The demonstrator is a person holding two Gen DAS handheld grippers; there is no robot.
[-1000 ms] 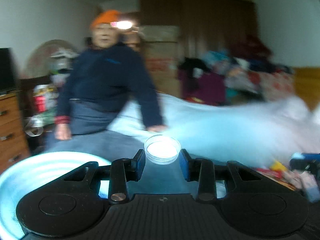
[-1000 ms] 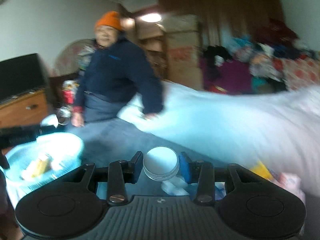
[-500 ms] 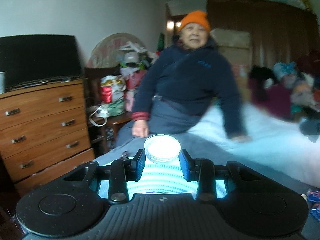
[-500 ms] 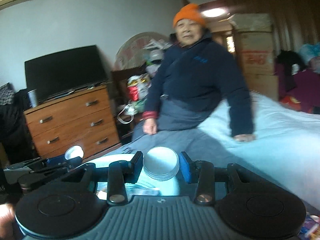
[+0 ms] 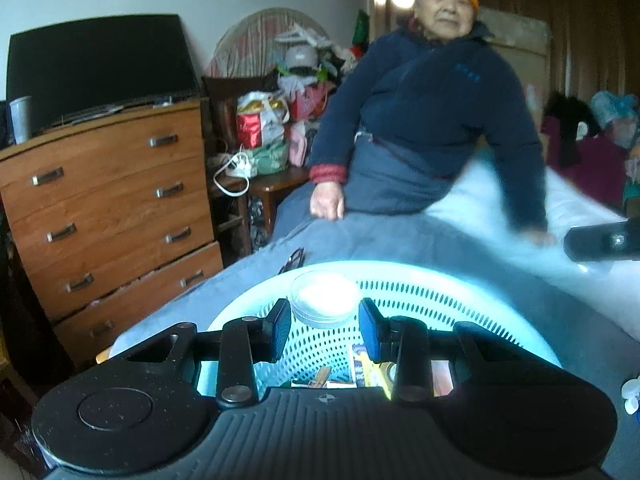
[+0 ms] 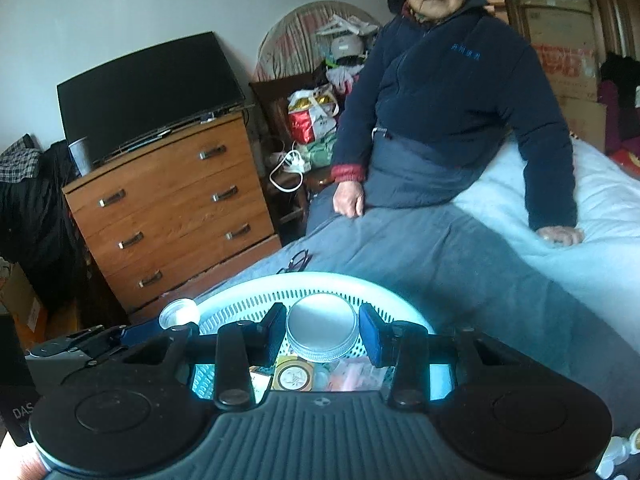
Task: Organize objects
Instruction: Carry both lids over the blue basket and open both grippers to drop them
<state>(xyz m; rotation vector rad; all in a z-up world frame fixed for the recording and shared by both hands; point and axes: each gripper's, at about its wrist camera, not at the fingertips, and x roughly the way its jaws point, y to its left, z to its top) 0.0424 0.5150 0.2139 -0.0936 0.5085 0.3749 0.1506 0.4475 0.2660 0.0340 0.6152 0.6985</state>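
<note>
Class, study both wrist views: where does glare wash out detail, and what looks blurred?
Left wrist view: the round clear plastic jar glares white, the pale blue perforated basket rim glows, the bed's right side smears. Right wrist view: the ribbed metal lid is sharper, the basket rim overexposed.
</note>
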